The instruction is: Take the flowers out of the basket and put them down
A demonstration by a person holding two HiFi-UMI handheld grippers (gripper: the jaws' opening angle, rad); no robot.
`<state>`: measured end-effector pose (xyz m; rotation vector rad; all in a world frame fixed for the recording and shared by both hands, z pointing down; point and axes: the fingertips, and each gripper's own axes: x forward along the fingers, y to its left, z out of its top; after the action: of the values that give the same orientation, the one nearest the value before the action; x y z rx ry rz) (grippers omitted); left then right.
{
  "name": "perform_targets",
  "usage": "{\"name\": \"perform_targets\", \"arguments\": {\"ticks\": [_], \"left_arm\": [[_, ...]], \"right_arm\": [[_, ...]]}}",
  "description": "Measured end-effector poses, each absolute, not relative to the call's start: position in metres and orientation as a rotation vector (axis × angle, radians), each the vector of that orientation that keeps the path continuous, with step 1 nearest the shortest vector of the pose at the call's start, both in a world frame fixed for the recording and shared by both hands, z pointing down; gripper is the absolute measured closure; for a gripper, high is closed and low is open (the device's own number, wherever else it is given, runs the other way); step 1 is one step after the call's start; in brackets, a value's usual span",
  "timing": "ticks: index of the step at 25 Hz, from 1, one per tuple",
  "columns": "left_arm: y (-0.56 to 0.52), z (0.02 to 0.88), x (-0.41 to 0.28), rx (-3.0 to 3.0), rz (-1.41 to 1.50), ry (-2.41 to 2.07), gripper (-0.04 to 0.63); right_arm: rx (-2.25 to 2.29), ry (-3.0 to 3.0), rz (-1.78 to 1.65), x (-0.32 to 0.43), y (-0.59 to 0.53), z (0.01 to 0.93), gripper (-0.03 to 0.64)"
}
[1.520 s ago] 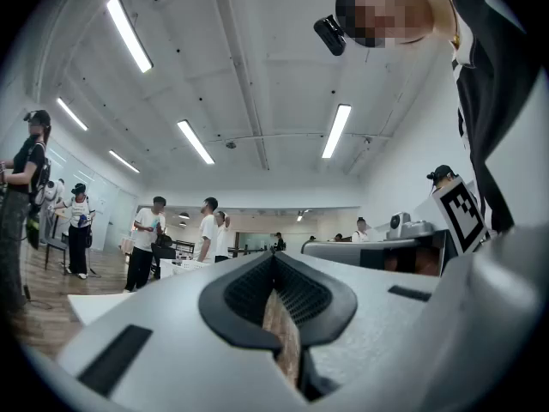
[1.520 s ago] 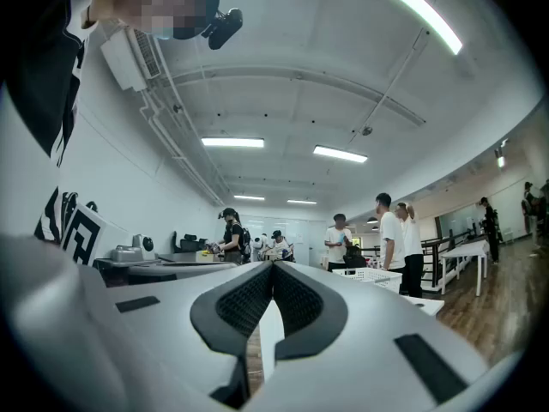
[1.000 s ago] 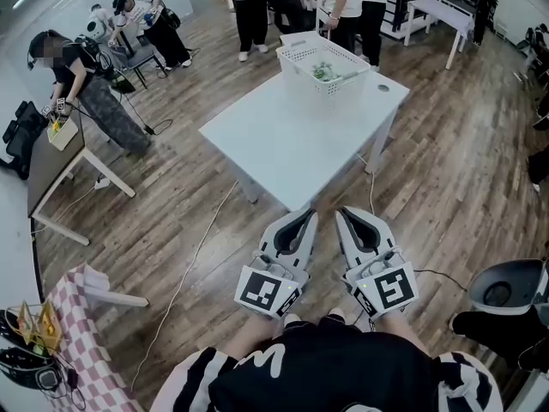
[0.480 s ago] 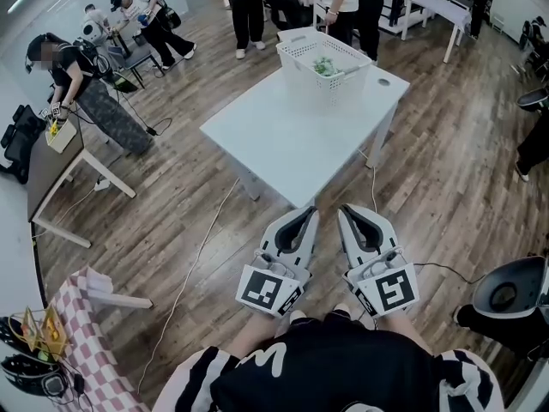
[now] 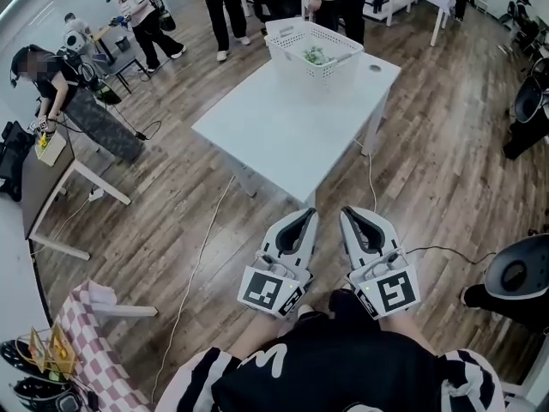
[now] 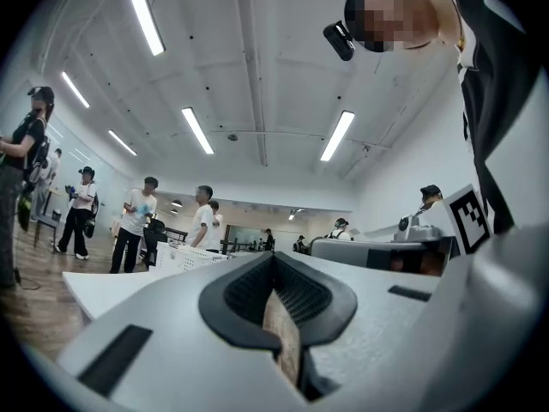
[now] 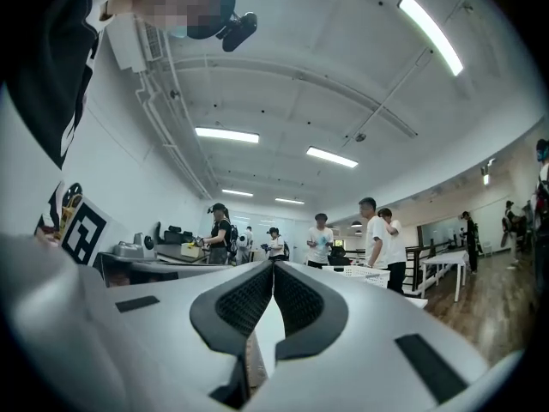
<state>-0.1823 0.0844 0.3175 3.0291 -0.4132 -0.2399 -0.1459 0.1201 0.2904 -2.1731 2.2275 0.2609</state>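
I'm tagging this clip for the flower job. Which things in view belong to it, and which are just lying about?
Job: white basket; flowers inside it; white table; left gripper and right gripper, both shut, empty.
Lying about: checked cloth; dark-topped desk; floor cable; people standing behind.

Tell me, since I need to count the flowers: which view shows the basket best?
Head view: it looks down into the basket, open top and green flowers inside. The left gripper view shows only its side wall past the jaws, the right gripper view a low sliver; neither shows the contents.
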Motion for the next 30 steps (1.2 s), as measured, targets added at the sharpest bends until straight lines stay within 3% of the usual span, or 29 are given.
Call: {"name": "perform_targets", "arguments": {"ticks": [10, 30], "left_arm": [[0.055, 0.323, -0.139, 3.043, -0.242, -0.43, 0.592], [-0.054, 0.303, 0.072, 3.076, -0.298, -0.535, 0.592]], "right_arm": [[-2.176, 2.224, 0.271, -0.1, 0.094, 0.3, 0.598], [-2.032, 2.324, 0.319, 0.102, -0.021, 0.283, 0.598]]}}
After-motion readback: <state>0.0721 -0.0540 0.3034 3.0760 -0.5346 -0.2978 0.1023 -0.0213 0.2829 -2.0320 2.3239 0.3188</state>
